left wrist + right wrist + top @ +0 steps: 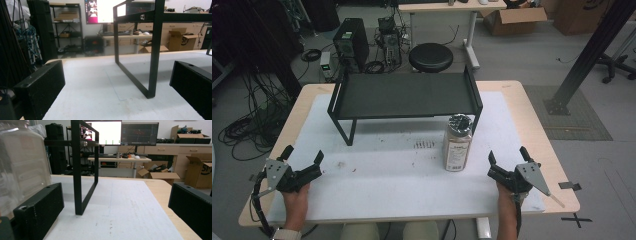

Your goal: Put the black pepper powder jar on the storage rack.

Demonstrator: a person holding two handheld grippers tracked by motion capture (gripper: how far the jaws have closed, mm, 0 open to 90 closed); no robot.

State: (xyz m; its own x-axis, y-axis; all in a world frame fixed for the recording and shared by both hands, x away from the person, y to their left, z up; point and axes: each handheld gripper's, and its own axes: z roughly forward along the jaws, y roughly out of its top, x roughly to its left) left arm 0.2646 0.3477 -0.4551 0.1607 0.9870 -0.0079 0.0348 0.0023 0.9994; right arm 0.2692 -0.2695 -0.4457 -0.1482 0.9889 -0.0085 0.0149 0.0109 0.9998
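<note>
A clear jar (458,143) with a dark lid and a pale label stands upright on the white mat (402,170), just in front of the right leg of a black metal shelf (404,95). My left gripper (303,156) rests open at the mat's front left, nothing between its jaws. My right gripper (507,155) is open at the front right, a short way right of the jar. In the right gripper view the jar (21,162) looms blurred at the left, beside the shelf leg (77,170). The left gripper view looks at the shelf's left leg frame (150,62).
The shelf stands across the back half of the mat. Behind the table are a black stool (430,57), a computer tower (350,42), cables (247,125) and cardboard boxes (512,20). A black beam (587,55) slants at the right.
</note>
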